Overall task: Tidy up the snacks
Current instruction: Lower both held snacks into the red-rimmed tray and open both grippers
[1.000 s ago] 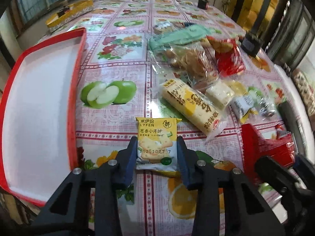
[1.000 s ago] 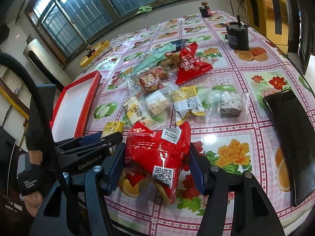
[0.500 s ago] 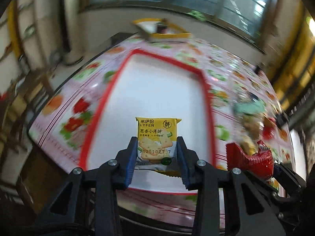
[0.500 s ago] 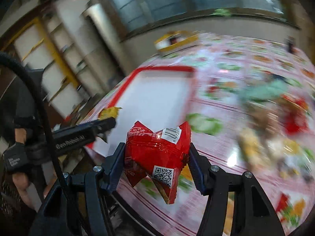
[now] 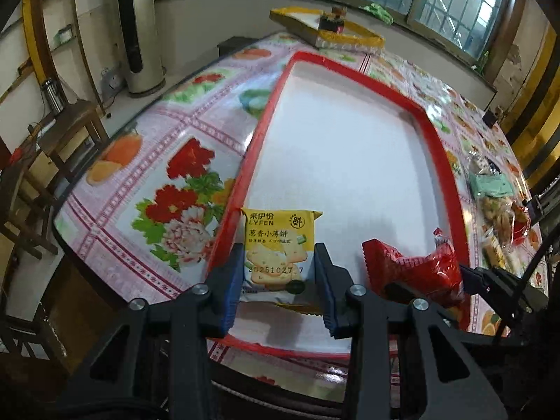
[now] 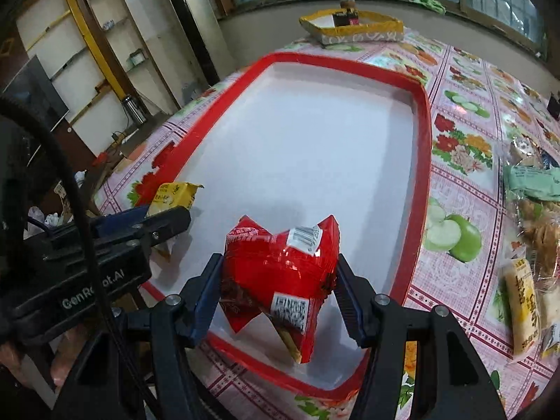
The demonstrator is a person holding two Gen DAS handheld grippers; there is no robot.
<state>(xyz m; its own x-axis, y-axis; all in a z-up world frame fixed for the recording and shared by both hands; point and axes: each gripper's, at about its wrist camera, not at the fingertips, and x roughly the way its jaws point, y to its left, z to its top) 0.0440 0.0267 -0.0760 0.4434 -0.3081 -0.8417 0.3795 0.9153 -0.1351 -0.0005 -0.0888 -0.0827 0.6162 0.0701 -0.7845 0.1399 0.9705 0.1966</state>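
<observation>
Left gripper (image 5: 278,273) clamped on yellow cracker packet (image 5: 278,245), pads pressing both side edges; packet upright, over near-left corner of red-rimmed tray (image 5: 434,147), lower seal hanging clear of tray floor. Right gripper (image 6: 280,287) clamped on red snack bag (image 6: 280,273), bag puffed and creased between pads, bottom corner drooping below the jaws, over near end of same tray. Tray floor white and bare. Remaining snacks (image 6: 525,280) heaped on floral tablecloth (image 5: 168,182) to the right of tray, well apart from both grippers. Risks, as judged: both loads crowded at the near edge, so release here could land either one straddling the rim or tipping off the table side. Yellow packet closest to left rim; likely to catch it if dropped without moving further in. Red bag held only at the waist, air-filled, liable to slip or roll on landing. Grippers close together; simultaneous release may knock one packet with the other's fingers.
</observation>
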